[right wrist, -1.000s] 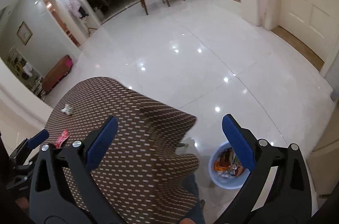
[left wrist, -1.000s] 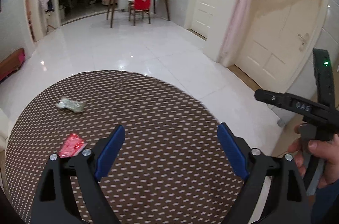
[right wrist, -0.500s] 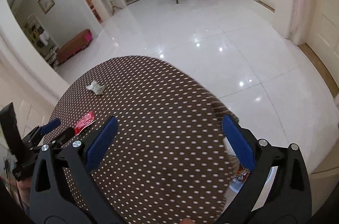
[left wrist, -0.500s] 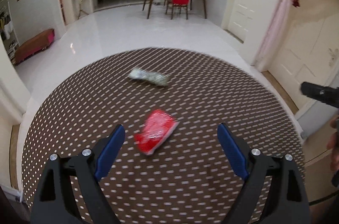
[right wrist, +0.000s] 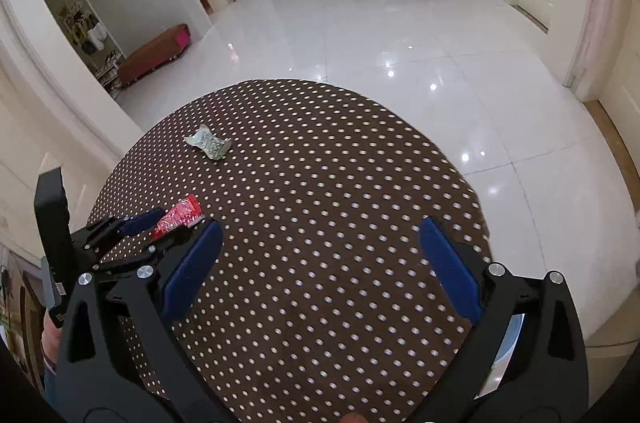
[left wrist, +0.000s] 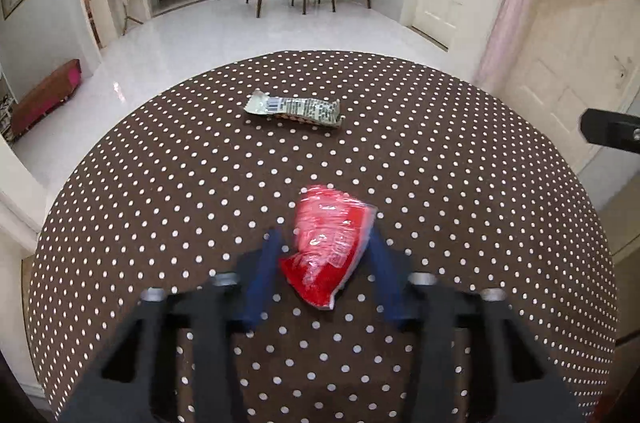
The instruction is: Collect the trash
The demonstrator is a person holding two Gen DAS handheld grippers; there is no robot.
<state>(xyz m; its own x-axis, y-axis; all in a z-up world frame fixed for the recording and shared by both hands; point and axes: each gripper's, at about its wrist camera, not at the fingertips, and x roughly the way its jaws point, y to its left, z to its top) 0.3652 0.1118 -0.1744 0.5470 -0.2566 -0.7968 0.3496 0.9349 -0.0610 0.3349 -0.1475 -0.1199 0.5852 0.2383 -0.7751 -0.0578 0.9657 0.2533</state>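
Since a second ago the left gripper (left wrist: 324, 271) has swung over the crinkled red plastic wrapper (left wrist: 330, 249) on the brown polka-dot tablecloth (left wrist: 160, 207); its jaws are closing around it. Pickup step; next, lift. The right gripper (right wrist: 320, 263), spread empty, hovers right of the wrapper.

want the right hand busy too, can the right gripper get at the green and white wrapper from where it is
Probably yes. The right gripper is open over bare tablecloth, and nothing lies between it and the green and white wrapper. The left gripper, closing around the red wrapper, sits off to the side.
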